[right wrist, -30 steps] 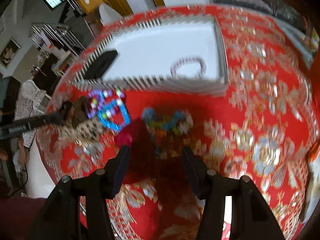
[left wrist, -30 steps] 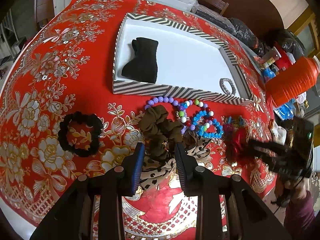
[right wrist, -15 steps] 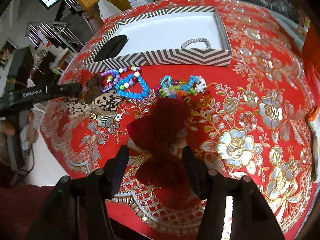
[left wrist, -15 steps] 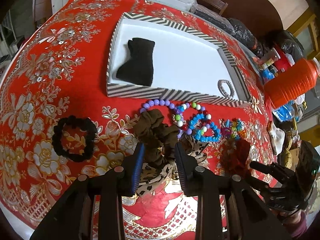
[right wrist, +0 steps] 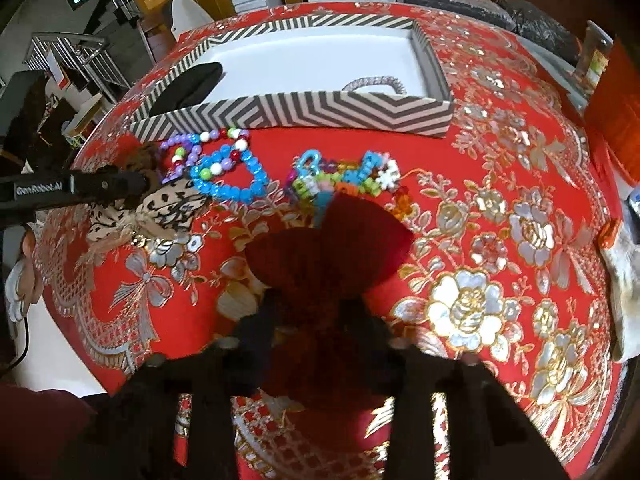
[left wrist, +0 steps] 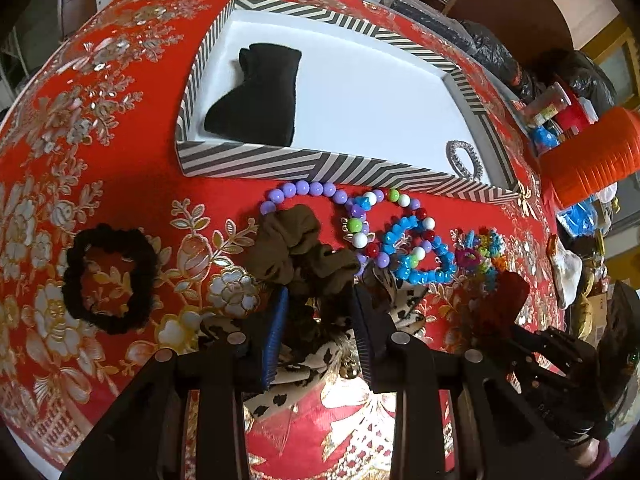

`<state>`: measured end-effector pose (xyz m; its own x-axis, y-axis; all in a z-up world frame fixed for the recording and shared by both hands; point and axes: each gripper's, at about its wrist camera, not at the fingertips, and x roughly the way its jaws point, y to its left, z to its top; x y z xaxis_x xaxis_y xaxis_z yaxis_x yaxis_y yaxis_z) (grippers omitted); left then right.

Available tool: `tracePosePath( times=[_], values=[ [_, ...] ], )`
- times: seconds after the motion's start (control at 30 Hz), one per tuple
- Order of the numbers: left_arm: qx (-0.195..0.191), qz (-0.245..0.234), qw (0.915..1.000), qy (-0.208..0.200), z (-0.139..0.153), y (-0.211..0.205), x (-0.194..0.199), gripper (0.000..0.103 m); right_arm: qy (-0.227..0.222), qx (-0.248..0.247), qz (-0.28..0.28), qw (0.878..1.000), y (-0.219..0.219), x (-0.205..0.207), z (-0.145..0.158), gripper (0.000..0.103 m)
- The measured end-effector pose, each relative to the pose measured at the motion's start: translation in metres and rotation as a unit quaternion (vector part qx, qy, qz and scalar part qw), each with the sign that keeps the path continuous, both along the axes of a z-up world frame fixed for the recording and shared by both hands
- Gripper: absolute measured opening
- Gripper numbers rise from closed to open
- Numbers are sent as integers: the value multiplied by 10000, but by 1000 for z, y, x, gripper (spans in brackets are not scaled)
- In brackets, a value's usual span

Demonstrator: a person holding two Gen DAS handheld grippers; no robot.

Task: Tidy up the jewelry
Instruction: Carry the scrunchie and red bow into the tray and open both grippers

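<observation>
Straddling the leopard-print scrunchie [left wrist: 316, 354] at lower centre, my left gripper [left wrist: 318, 328] stands spread, pads either side of the brown scrunchie [left wrist: 296, 252] without pinching. My right gripper [right wrist: 308, 320] is blurred at lower centre around the dark red scrunchie [right wrist: 332, 248]; I cannot tell whether it is clamped. Beyond lie the blue bead bracelet [left wrist: 416, 252] and black scrunchie [left wrist: 110, 280] on the red tablecloth [left wrist: 120, 160]. Farthest, the striped tray [left wrist: 320, 164] holds a black pouch [left wrist: 260, 96] and silver bracelet [left wrist: 464, 158].
</observation>
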<state>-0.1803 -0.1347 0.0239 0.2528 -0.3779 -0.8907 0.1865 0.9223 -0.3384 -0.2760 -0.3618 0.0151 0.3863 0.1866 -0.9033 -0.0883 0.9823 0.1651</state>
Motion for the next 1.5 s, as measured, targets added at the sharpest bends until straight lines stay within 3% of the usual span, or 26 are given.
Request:
tracePosePath(
  times=[0.03,0.2,0.7,1.0,1.23,1.5],
  values=[
    [-5,18,10000,-14,-1,1,0,22,-10,24,-2,10000,-1,0,0,20],
    [-41,-90,9998,-184,2,4,-5,0,-110,169,40,9998,-5,-4,5,16],
    [-311,-140,9970,-693,60,15,-19,0,-572,596,127,9965,-16,-10,52,16],
    [-387,-168,9929,-1110,94,3,-4,0,-849,630,110,9943,-21,1,78,16],
    [-339,-256,9902,-1334,110,-13,24,0,-1013,577,46,9932,-25,29,91,16],
    [-205,-389,9915,-1222,99,-35,68,0,-1041,592,-185,9926,-35,84,96,16]
  ],
)
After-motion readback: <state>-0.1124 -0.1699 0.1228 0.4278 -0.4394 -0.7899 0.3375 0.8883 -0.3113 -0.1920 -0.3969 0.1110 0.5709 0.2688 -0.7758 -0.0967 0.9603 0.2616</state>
